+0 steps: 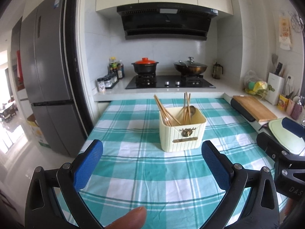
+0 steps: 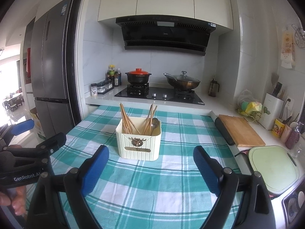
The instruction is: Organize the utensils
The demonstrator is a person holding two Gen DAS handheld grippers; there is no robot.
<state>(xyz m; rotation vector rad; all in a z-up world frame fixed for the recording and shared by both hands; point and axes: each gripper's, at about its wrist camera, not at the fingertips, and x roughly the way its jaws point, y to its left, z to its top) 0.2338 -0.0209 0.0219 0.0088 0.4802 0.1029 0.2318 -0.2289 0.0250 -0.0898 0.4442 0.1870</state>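
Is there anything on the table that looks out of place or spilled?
Nothing stands out. The cream utensil holder stands upright on the checked tablecloth, with the chopsticks and spoon inside. Both grippers are open and empty.

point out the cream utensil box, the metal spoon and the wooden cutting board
cream utensil box (image 2: 138,147), right wrist view, front wall
metal spoon (image 2: 155,122), right wrist view, bowl
wooden cutting board (image 2: 241,129), right wrist view, top face

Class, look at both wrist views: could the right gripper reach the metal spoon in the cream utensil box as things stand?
Probably yes. The right gripper is open and empty, facing the utensil box across bare tablecloth. The spoon stands above the rim, though chopsticks crowd it.
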